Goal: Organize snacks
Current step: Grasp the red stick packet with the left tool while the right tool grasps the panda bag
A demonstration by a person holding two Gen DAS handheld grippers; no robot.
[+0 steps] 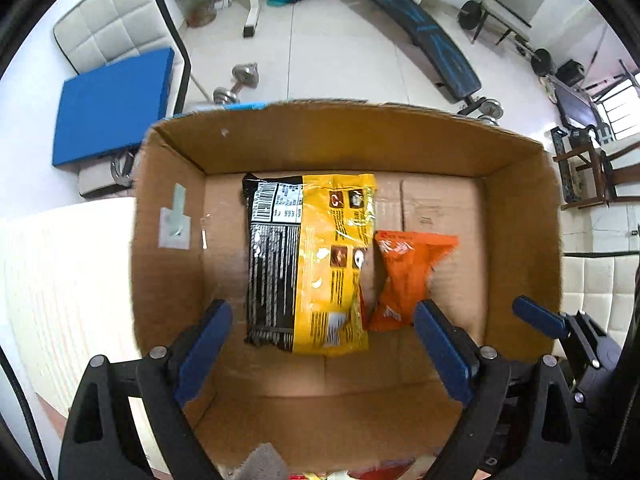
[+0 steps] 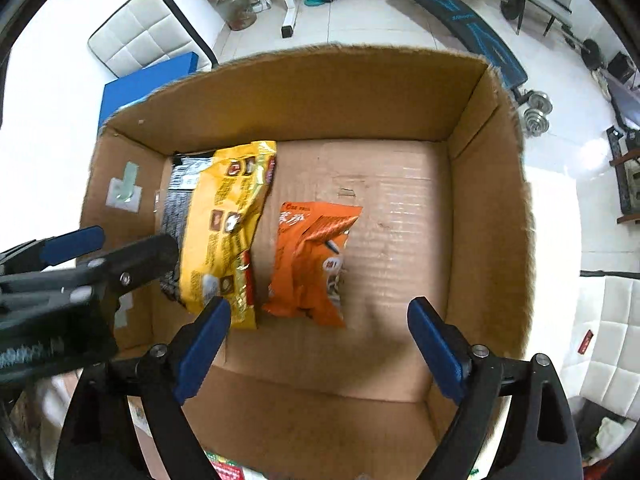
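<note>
- Left wrist view puts the yellow-and-black snack bag [image 1: 310, 264] flat on the floor of the cardboard box [image 1: 352, 144], lying lengthwise from the far wall toward you, left of the middle.
- Just beside it on its right lies the orange snack packet [image 1: 404, 276], smaller and crumpled; from this view their near edges seem to touch, while your right wrist view shows a strip of bare cardboard between the yellow bag [image 2: 224, 232] and the orange one [image 2: 314, 260].
- Your left gripper [image 1: 322, 348] hovers above the near end of the yellow bag, its blue-padded jaws spread wide and holding nothing.
- Your right gripper [image 2: 318, 344] hangs over the box [image 2: 492, 208] too, jaws equally wide apart and empty (the orange packet sits just ahead of the gap).
- In the right wrist view, your left gripper comes in from the left edge, over the box's left wall.
- Beyond the box you have a white tiled floor with a dumbbell [image 1: 236, 84], a blue mat [image 1: 112, 104] and a dark workout bench [image 1: 428, 36].
</note>
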